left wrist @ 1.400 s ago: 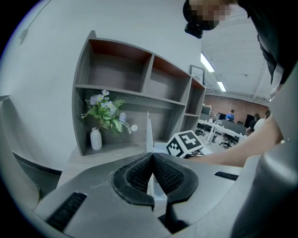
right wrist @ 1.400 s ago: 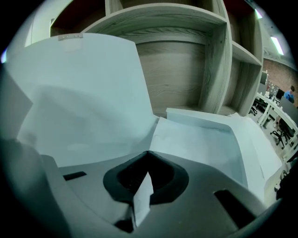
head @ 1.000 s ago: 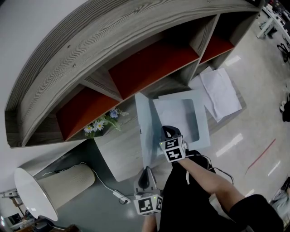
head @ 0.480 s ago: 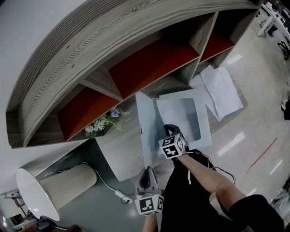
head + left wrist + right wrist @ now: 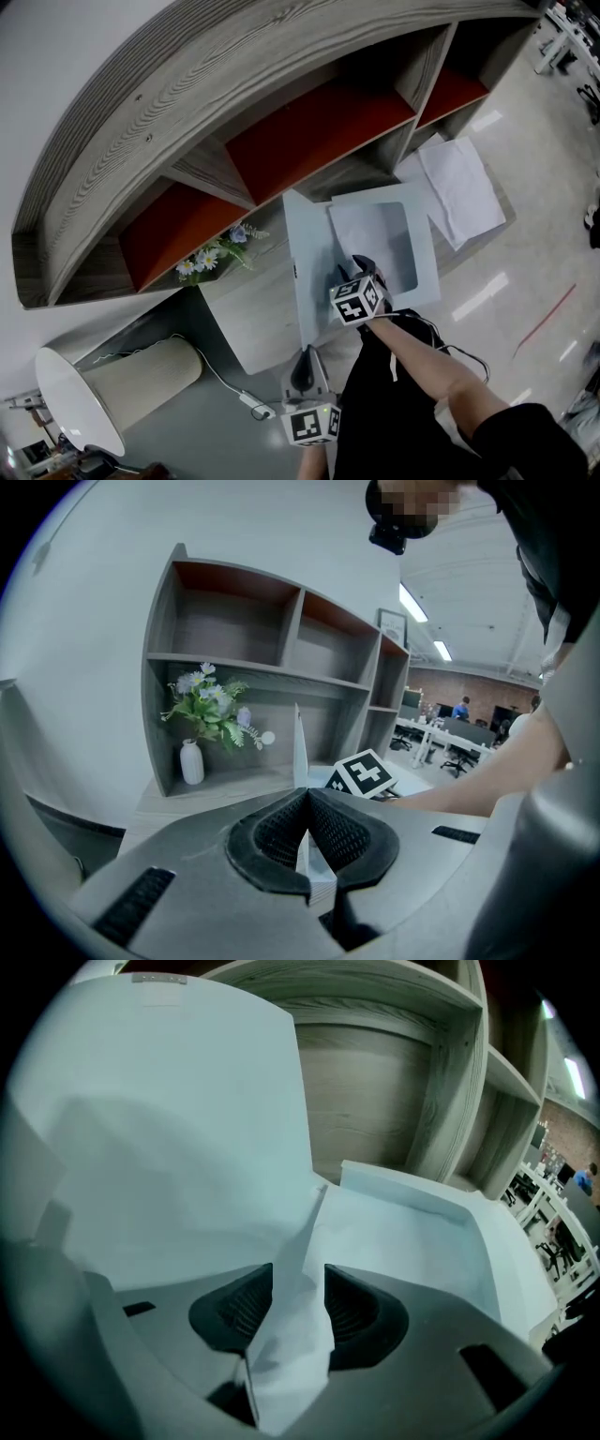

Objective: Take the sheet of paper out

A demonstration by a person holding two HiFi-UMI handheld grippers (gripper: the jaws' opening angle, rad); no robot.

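A pale blue flat box (image 5: 424,281) lies open on the wooden desk, its lid (image 5: 302,272) standing upright at its left. My left gripper (image 5: 304,364) is shut on the lid's near edge (image 5: 299,747), which shows as a thin panel between the pads. My right gripper (image 5: 360,270) reaches down into the box. Its jaws have just been opening, and they stand apart with a creased white sheet of paper (image 5: 292,1335) rising loosely between them. In the right gripper view (image 5: 298,1290) the lid (image 5: 169,1129) fills the left and the box's far rim (image 5: 427,1206) lies ahead.
Loose white sheets (image 5: 459,187) lie on the desk to the right of the box. A wooden shelf unit (image 5: 309,131) with red back panels stands behind it. A small vase of flowers (image 5: 211,255) stands left of the lid. A round lamp shade (image 5: 112,384) sits below the desk.
My right gripper has sunk a little deeper into the box and rolled slightly. The left gripper and the lid have not moved.
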